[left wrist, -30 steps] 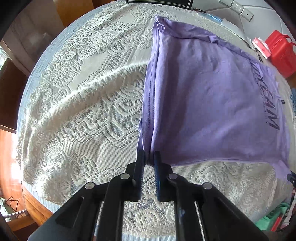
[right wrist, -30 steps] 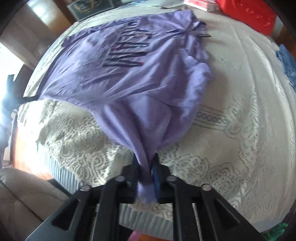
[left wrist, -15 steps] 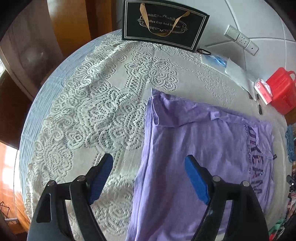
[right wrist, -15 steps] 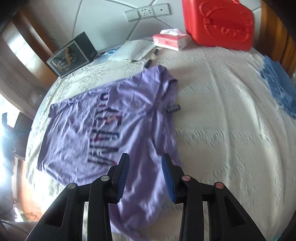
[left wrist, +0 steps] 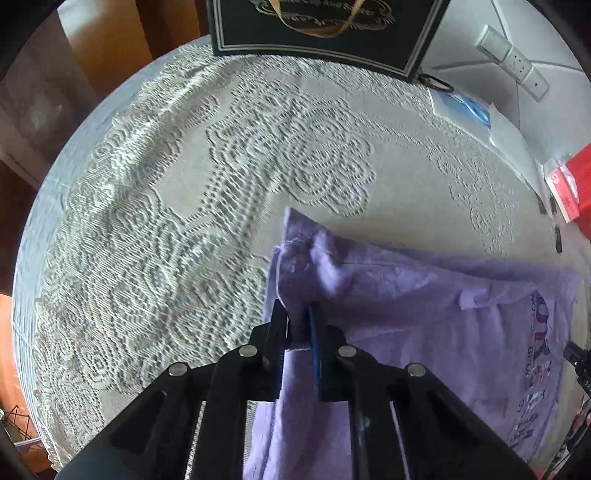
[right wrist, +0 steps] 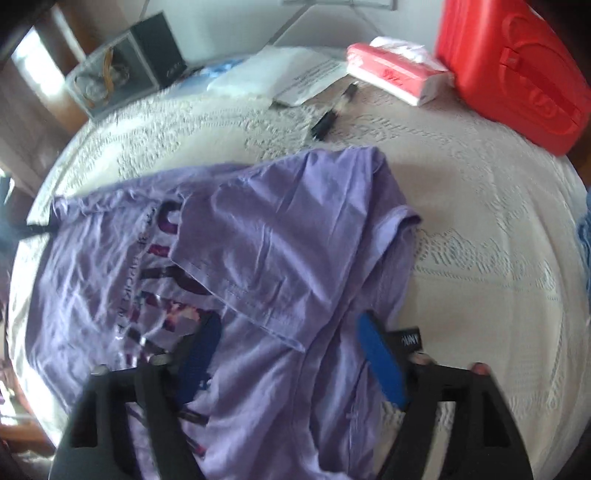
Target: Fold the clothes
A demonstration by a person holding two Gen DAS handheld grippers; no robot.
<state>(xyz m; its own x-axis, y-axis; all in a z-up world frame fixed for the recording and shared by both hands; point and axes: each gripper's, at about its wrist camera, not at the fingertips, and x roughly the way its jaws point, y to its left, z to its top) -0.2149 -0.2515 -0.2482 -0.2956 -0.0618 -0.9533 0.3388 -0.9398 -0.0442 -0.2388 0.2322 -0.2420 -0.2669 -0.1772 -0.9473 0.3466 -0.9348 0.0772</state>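
Note:
A purple T-shirt (left wrist: pixel 424 314) with dark lettering lies flat on the lace tablecloth (left wrist: pixel 166 221). My left gripper (left wrist: pixel 297 314) is closing and its pads pinch a bunched corner of the shirt at its left edge. In the right wrist view the shirt (right wrist: pixel 277 229) has one side folded over the print. My right gripper (right wrist: pixel 288 321) hovers above the shirt's near part. Its jaws are closing but still stand wide apart; fabric lies below them and the blue pads (right wrist: pixel 380 354) press on nothing.
A black gift bag (left wrist: pixel 321 33) stands at the table's far edge by the wall. A red container (right wrist: pixel 509 70), a tissue pack (right wrist: pixel 395 77), papers (right wrist: pixel 295 74) and pens (right wrist: pixel 328 118) line the back. Blue cloth (right wrist: pixel 585 236) shows at the right edge.
Both grippers let go of the hanging shirt, which now lies flat. The left moved to the far corner, opened wide, then shut on it. The right's jaws stand wider.

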